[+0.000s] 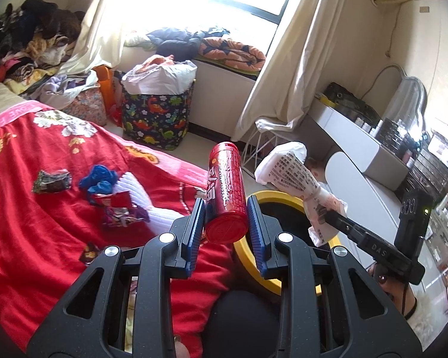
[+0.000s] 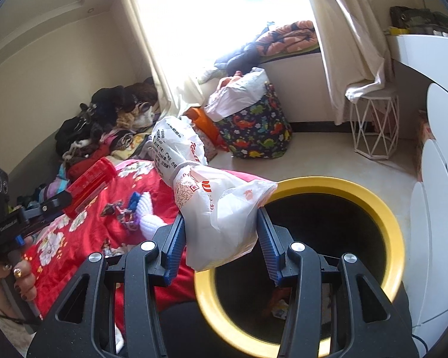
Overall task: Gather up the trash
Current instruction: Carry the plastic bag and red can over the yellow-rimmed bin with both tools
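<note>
My left gripper (image 1: pixel 225 208) is shut on a red cylindrical snack can (image 1: pixel 225 192), held above the bed's edge beside the bin. My right gripper (image 2: pixel 221 226) is shut on a white printed plastic bag (image 2: pixel 212 208), held over the rim of the yellow-rimmed black trash bin (image 2: pixel 385 208). The bag (image 1: pixel 295 176) and bin rim (image 1: pixel 279 197) also show in the left wrist view, the can (image 2: pixel 89 186) in the right wrist view. Crumpled wrappers (image 1: pixel 52 182), a blue scrap (image 1: pixel 98 180) and a red and purple wrapper (image 1: pixel 119 210) lie on the red bedspread (image 1: pixel 44 238).
A dinosaur-print basket (image 1: pixel 156 116) stuffed with bags stands on the floor by the window. A white wire stool (image 2: pixel 374 126) stands under the curtain. A clothes pile (image 1: pixel 30 38) sits at the bed's far end. A white desk (image 1: pixel 358 137) with clutter is at the right.
</note>
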`<state>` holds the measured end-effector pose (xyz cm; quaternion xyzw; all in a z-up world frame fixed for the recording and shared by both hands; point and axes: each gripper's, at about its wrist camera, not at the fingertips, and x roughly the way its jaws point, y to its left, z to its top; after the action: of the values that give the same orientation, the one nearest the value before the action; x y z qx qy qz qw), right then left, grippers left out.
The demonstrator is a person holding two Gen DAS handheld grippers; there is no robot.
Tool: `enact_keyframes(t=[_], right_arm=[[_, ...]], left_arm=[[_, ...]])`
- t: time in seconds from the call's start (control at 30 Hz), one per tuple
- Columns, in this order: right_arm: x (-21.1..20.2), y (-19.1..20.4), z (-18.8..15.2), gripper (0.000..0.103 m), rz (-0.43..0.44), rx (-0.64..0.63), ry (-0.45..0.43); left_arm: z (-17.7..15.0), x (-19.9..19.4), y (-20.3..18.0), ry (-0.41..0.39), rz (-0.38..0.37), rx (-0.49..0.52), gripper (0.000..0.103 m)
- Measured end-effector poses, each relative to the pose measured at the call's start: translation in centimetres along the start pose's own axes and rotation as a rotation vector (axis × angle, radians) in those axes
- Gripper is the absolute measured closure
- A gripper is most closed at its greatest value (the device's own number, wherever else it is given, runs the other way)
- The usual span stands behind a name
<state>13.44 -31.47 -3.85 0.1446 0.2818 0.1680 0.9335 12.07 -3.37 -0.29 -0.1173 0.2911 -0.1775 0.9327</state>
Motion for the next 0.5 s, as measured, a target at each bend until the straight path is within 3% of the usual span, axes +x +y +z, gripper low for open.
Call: enact_keyframes(t=[0.5], right_arm=[[-0.3, -4.3, -0.9, 0.059, -0.117, 0.099, 0.035]], left_arm=[[-1.3, 3.3, -4.0, 0.075, -0.06, 0.073, 0.08]])
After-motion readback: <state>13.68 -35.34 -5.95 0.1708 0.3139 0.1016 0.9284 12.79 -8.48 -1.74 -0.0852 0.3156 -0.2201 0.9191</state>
